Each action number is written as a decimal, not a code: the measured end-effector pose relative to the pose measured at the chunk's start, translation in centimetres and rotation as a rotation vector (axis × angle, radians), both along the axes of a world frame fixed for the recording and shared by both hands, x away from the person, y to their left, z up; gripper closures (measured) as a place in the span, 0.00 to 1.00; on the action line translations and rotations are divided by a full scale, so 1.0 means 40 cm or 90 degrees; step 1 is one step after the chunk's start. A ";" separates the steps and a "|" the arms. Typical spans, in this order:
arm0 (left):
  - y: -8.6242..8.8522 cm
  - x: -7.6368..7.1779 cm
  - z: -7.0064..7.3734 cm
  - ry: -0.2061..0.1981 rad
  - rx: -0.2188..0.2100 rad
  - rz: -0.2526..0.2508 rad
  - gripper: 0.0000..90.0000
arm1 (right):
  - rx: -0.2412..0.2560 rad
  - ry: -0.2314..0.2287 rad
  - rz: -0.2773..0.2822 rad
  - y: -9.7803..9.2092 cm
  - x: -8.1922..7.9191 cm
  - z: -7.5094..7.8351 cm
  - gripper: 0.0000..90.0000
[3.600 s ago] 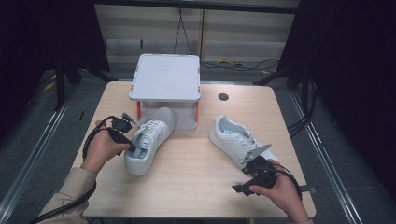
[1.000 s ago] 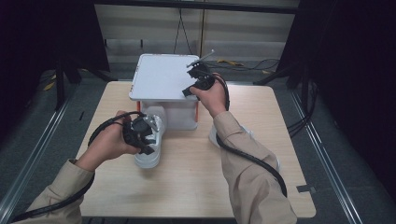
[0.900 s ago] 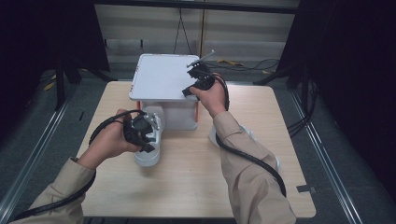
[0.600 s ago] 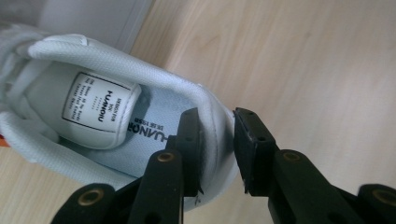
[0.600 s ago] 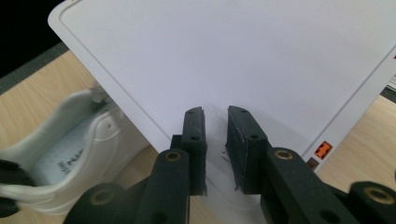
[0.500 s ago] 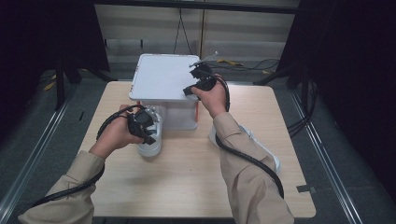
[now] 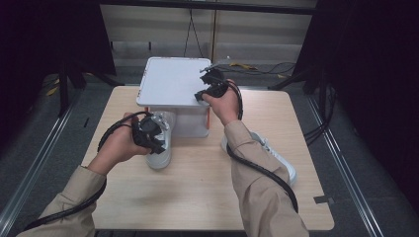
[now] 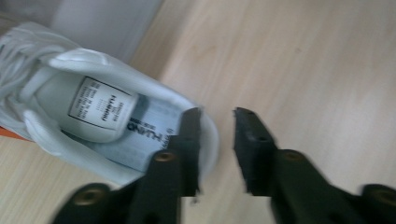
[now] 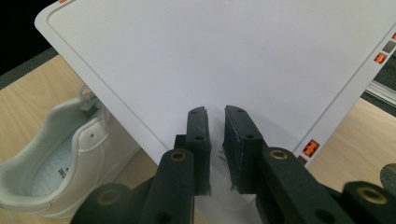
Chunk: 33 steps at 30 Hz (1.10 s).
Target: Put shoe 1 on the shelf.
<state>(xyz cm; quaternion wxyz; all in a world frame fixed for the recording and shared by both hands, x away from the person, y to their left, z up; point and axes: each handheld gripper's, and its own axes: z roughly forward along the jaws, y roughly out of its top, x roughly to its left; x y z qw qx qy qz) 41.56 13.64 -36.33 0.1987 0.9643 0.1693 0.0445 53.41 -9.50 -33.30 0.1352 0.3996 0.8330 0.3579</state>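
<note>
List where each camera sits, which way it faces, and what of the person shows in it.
High view: above the person's side, looking forward and down at the table; both forearms, left gripper, right gripper.
Left gripper view: on the left gripper, facing the white sneaker's heel.
Right gripper view: on the right gripper, over the white box lid.
All three share that sneaker.

Setting: recording lab or test studio. Evidence: a lone pale wooden tabletop (image 7: 197, 197) on grey flooring; black curtains (image 7: 375, 74) closing off the left and right sides; cables (image 7: 316, 133) trailing across the floor at far and right; metal floor rails (image 7: 34, 163) flanking it.
</note>
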 end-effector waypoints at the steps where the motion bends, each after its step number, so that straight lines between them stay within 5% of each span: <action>1: -0.005 -0.009 -0.001 0.013 0.004 -0.010 0.90 | 0.001 0.002 0.000 -0.001 0.000 0.000 0.89; 2: -0.010 -0.018 -0.010 0.037 0.012 -0.012 0.93 | 0.005 0.002 -0.001 -0.002 0.000 -0.001 0.89; 8: -0.013 -0.015 -0.106 0.053 0.035 0.007 1.00 | 0.011 0.000 -0.012 0.000 -0.003 -0.003 0.89; 12: -0.014 -0.002 -0.149 0.034 0.056 0.020 1.00 | 0.020 0.003 -0.014 -0.004 -0.002 -0.004 0.90; 14: -0.016 -0.002 -0.148 0.035 0.061 0.020 1.00 | 0.024 0.002 -0.016 -0.005 -0.002 -0.006 0.90; 22: -0.024 0.020 -0.093 -0.038 0.070 0.035 1.00 | 0.033 -0.008 -0.017 -0.011 -0.006 -0.011 0.93; 26: -0.028 0.044 -0.087 -0.032 0.037 0.052 1.00 | 0.034 -0.010 -0.016 -0.012 -0.006 -0.012 0.93; 30: -0.032 0.065 -0.094 -0.056 0.053 0.062 1.00 | 0.030 -0.009 -0.018 -0.011 -0.006 -0.011 0.93; 33: -0.027 0.083 -0.098 -0.062 0.041 0.072 1.00 | 0.025 -0.009 -0.016 -0.008 -0.005 -0.010 0.93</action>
